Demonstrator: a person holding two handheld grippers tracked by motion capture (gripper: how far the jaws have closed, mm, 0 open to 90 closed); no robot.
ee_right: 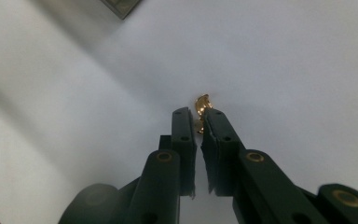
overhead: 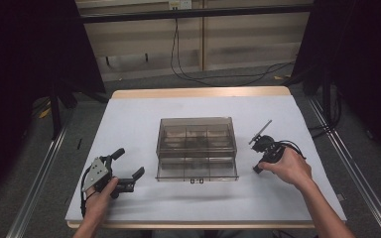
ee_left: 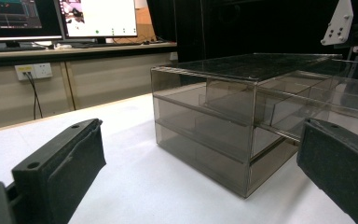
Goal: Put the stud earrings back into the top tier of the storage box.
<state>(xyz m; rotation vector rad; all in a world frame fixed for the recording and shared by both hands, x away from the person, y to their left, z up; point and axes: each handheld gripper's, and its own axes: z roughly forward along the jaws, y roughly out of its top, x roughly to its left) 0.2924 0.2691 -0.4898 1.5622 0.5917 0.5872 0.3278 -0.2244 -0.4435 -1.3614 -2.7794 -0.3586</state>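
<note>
A smoky see-through drawer box (overhead: 196,141) stands mid-table, with one drawer partly pulled out toward the person; it also rises close ahead in the left gripper view (ee_left: 223,126). My left gripper (overhead: 130,161) lies on the table to the left of the box, its jaws wide open (ee_left: 199,140) and nothing between them. To the right of the box, my right gripper (overhead: 257,170) points down at the white sheet. Its jaws (ee_right: 198,116) are shut on a small gold piece (ee_right: 201,106) at their tips, right at the sheet's surface.
The white sheet (overhead: 139,114) covers a wooden table with bare room around the box. Black curtains and floor rails flank the table, and cables run on the floor behind. Monitors (ee_left: 98,16) and a wall socket (ee_left: 32,71) lie far off.
</note>
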